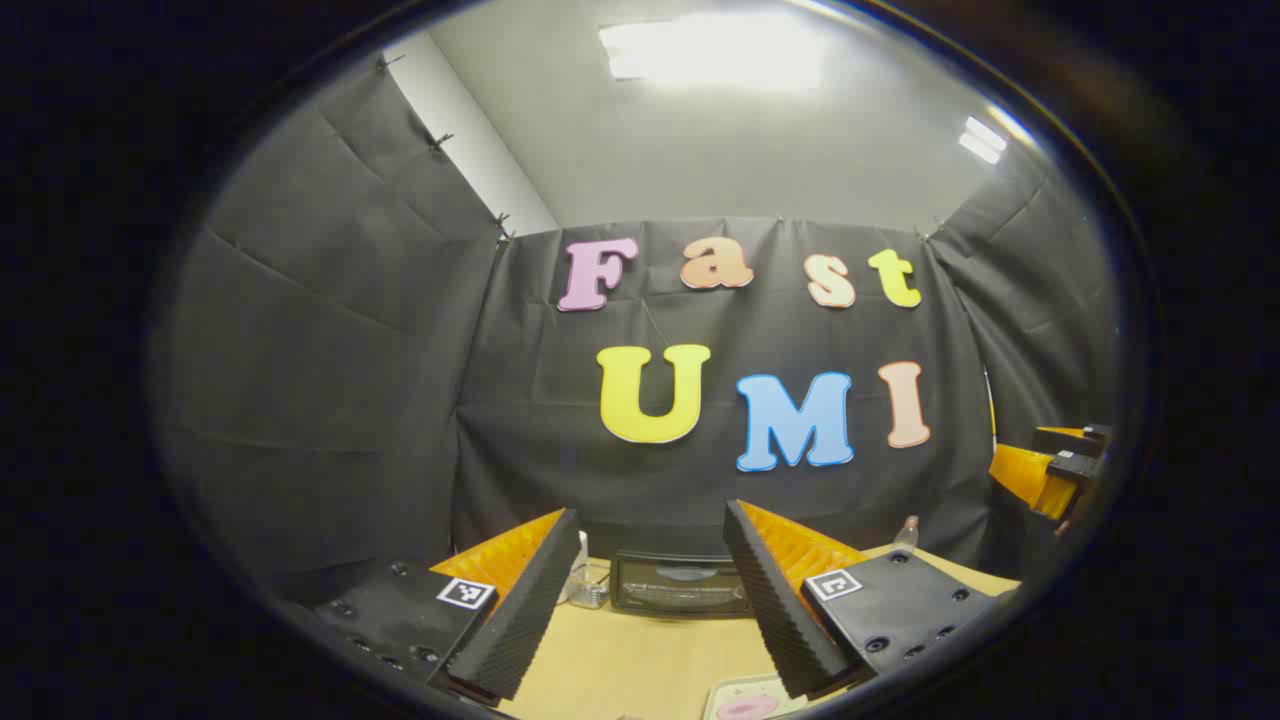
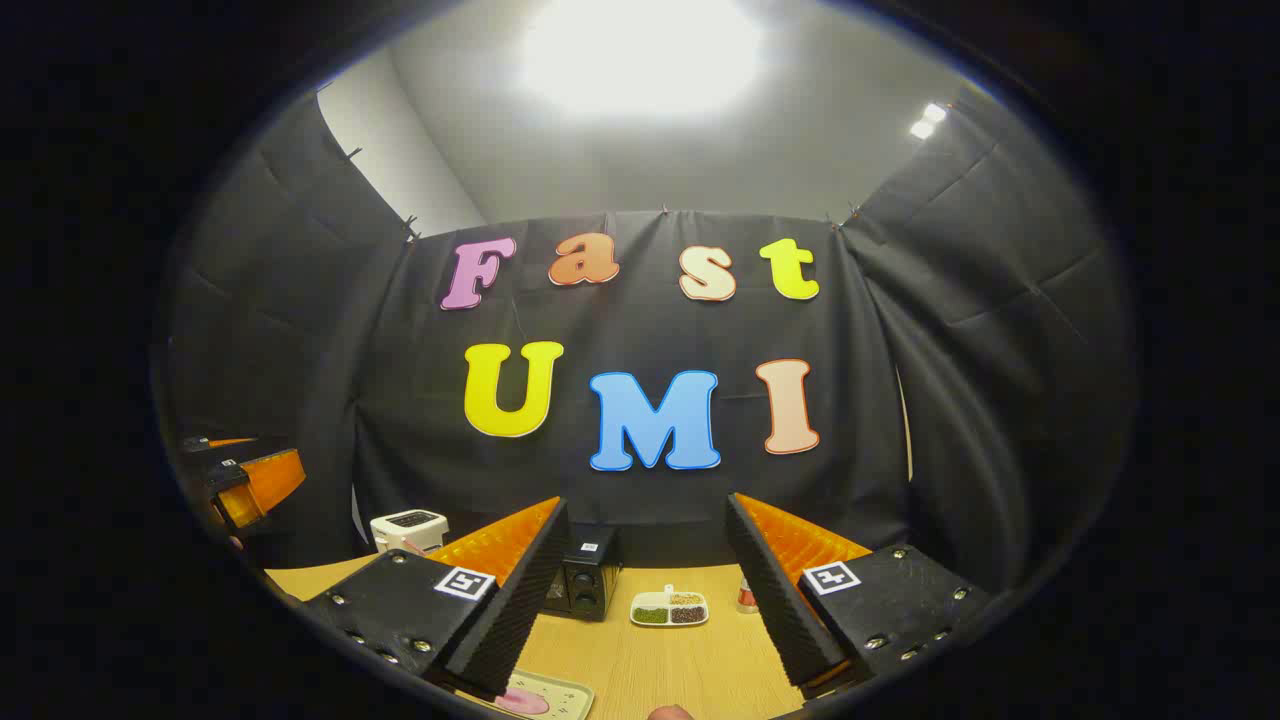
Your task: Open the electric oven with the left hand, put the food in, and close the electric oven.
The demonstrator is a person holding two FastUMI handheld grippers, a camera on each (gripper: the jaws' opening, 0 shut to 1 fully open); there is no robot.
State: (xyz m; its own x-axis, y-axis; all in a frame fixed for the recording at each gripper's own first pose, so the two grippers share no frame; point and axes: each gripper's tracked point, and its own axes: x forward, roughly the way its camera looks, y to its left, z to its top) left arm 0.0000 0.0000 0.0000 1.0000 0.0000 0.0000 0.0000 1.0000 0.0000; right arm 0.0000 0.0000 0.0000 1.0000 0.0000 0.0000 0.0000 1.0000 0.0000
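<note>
The electric oven (image 1: 682,583) is a low black box with a dark glass door, standing upright on the wooden bench (image 1: 620,660) against the booth's black cloth wall; its door is shut, with a pale handle strip along the lower part of the front. In the right gripper view the oven (image 2: 588,580) shows from its end, with round knobs one above the other. The food (image 1: 745,708) is a pink piece lying on a pale tray (image 1: 722,695), on the bench well in front of the oven, toward the near edge; the tray (image 2: 560,690) lies flat
</note>
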